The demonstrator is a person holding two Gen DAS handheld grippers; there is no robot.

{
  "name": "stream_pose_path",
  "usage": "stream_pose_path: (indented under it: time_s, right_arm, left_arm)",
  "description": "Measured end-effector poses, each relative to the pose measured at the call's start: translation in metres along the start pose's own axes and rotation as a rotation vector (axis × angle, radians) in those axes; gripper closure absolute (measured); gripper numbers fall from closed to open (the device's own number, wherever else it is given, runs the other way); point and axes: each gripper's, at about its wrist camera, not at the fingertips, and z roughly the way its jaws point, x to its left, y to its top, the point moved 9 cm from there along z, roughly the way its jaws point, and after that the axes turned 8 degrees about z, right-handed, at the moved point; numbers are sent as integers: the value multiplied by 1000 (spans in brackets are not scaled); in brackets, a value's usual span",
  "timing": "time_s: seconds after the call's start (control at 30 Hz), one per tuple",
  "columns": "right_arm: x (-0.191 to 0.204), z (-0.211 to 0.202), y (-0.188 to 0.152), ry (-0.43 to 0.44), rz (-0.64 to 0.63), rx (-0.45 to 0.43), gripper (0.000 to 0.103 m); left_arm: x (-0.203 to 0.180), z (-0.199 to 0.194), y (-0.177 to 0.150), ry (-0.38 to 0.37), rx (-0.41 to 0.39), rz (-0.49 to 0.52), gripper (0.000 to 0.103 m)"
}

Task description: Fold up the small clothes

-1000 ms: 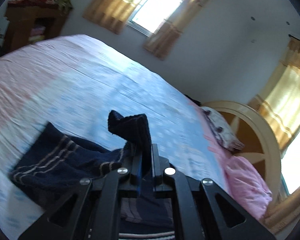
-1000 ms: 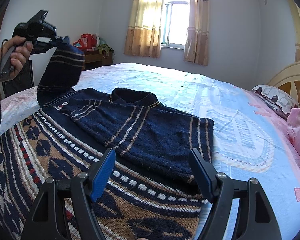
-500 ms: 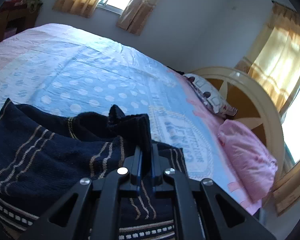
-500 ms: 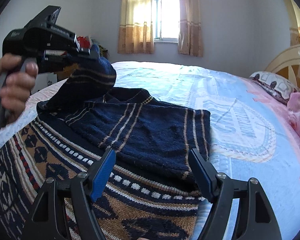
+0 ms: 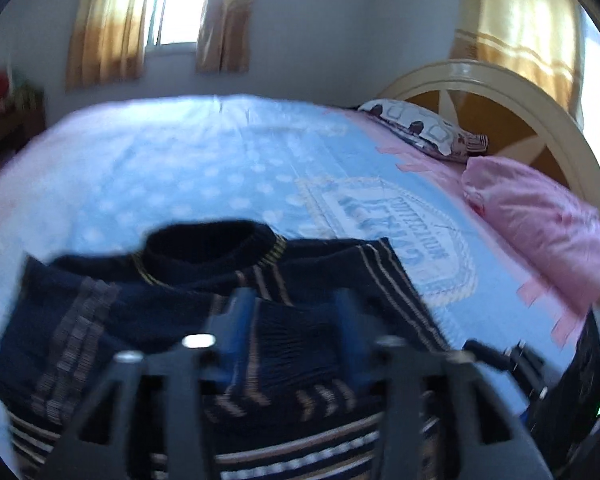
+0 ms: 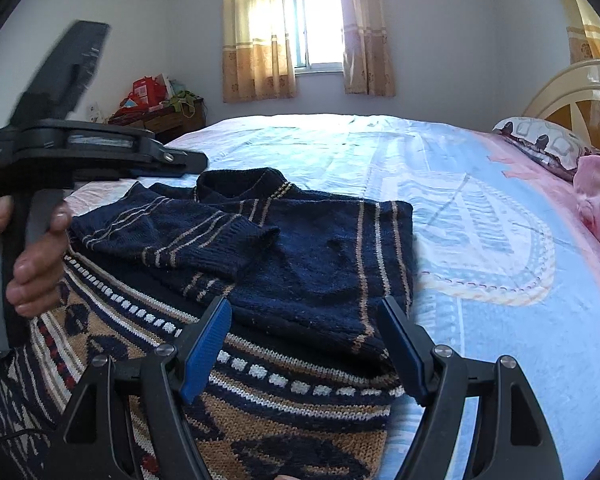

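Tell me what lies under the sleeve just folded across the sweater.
The sleeve lies on the sweater's navy striped chest. The knit directly beneath is covered. The bedsheet shows only beyond the sweater's edges.

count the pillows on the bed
2, both at the head of the bed by the headboard: a patterned pillow farther back, and a pink pillow nearer the camera, partly cut off at the frame edge. Others may be out of view.
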Motion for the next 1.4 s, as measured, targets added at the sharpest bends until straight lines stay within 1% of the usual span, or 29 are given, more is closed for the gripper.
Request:
stream_pose_path:
  time_s: [0.03,0.07,0.13,0.2,0.23,0.27,0.3,0.33,0.37,0.43,0.5,0.53,0.57,0.63,0.7,0.77,0.83,0.87,0.9,0.97,1.0,1.03,1.07,1.13,1.17,1.23,1.33,1.4]
  right_arm:
    - [0,0,0,1,-2,0,27]
    - [0,0,0,1,-3,0,27]
    - [0,0,0,3,-2,-1,27]
    - [0,0,0,3,-1,1,27]
    - [1,1,-1,6,2,3,27]
    - [1,1,-1,9,4,4,27]
    - [1,0,-1,15,7,5,27]
    - [1,1,-1,20,10,4,27]
    - [0,0,-1,24,14,3,27]
    - [-2,-1,0,30,28,-3,27]
    - [-6,-2,1,25,51,0,27]
    - [-8,-2,2,19,66,6,27]
    - [-10,-2,4,17,80,16,27]
    - [-12,-3,7,16,95,26,27]
    - [-10,0,11,13,116,60,27]
    - [-5,5,15,31,144,96,27]
    - [4,13,20,71,185,140,27]
    - [9,17,21,83,198,156,27]
    - [14,22,23,91,207,172,27]
    - [27,35,27,98,211,215,28]
    - [32,42,28,99,209,235,31]
    - [38,52,28,83,201,266,41]
    - [40,59,27,63,199,281,46]
    - [41,77,25,21,220,325,46]
    - [41,83,23,13,239,339,46]
    - [36,99,17,-30,278,369,46]
    - [41,110,14,-20,306,378,46]
    - [47,115,14,-53,272,373,47]
  left_arm:
    - [6,-7,-1,30,-18,23,27]
    - [16,-17,-4,76,-41,49,22]
    - [39,-28,-16,155,-44,79,22]
    - [72,-36,-35,241,-8,82,22]
    - [94,-41,-48,302,16,77,22]
    - [108,-44,-56,342,34,76,22]
    - [132,-49,-70,402,63,68,22]
    - [144,-53,-77,433,74,59,22]
    - [168,-59,-90,486,95,35,22]
    - [195,-66,-106,545,128,-10,22]
    - [226,-74,-125,630,161,-70,21]
    - [242,-78,-135,653,182,-110,21]
    - [249,-78,-142,640,191,-145,21]
    - [261,-77,-156,571,209,-238,21]
    - [263,-75,-162,516,211,-281,21]
    - [259,-74,-164,481,205,-289,21]
    - [252,-72,-164,464,197,-280,20]
    - [250,-69,-165,458,203,-270,16]
    - [248,-64,-168,454,218,-260,10]
    - [250,-60,-175,458,252,-266,8]
    - [253,-59,-177,453,268,-278,8]
    - [255,-58,-179,442,273,-293,8]
    - [256,-58,-180,429,269,-311,8]
    - [258,-59,-183,413,262,-333,8]
    - [258,-59,-184,403,259,-342,8]
    - [258,-59,-185,393,252,-351,7]
    - [256,-58,-185,379,249,-350,4]
    - [255,-58,-185,373,245,-351,3]
